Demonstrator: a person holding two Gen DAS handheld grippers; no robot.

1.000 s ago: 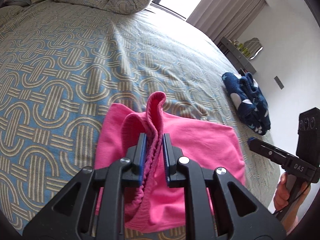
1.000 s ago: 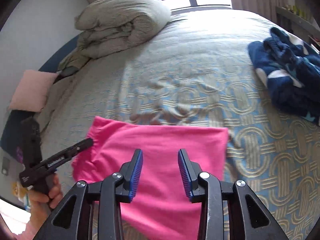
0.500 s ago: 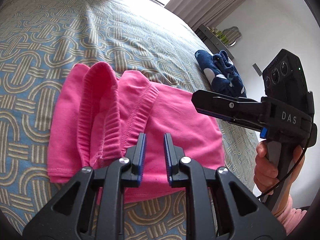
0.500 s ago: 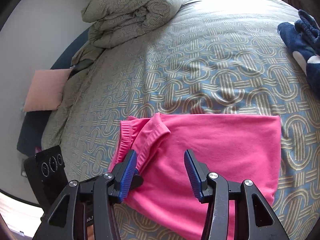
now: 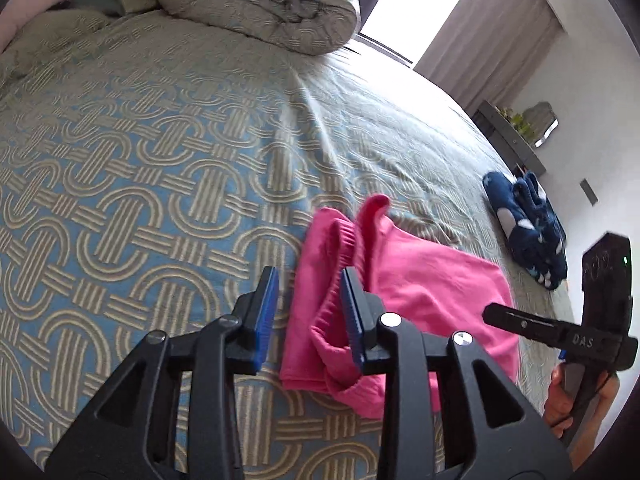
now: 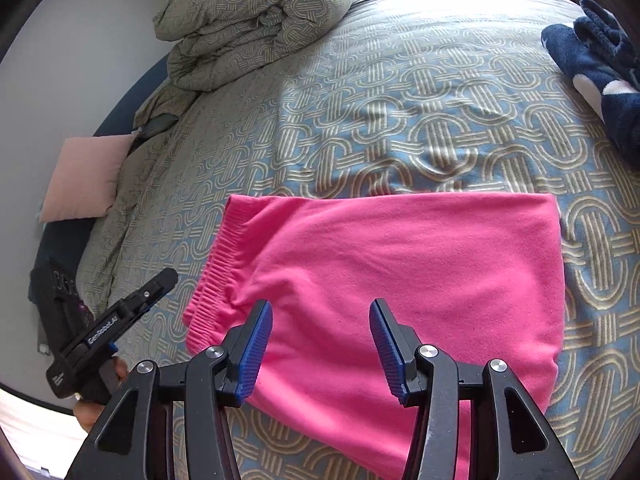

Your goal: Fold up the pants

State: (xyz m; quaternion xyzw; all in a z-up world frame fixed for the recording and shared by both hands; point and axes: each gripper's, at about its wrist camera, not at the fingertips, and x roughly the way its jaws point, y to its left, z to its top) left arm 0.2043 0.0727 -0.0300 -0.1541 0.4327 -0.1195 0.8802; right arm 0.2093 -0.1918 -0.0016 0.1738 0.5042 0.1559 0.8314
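Note:
The pink pants (image 6: 400,272) lie folded into a rough rectangle on the patterned bedspread (image 6: 400,92), with the ribbed waistband at their left end. In the left wrist view the pants (image 5: 420,280) have a waistband fold standing up. My left gripper (image 5: 310,312) is open and empty, above the waistband end. My right gripper (image 6: 320,344) is open and empty, above the near edge of the pants. Each gripper shows in the other's view: the right one (image 5: 560,332) and the left one (image 6: 116,320).
A rolled duvet (image 6: 256,20) lies at the head of the bed. A dark blue and white garment (image 6: 600,60) sits at the right side, also seen in the left wrist view (image 5: 528,228). A pink cushion (image 6: 84,180) lies at the left edge. A wall shelf (image 5: 516,136) stands beyond.
My left gripper let go of the waistband, opened wide and drew back to the left. The waistband fold dropped onto the pants. My right gripper stayed open above the near edge.

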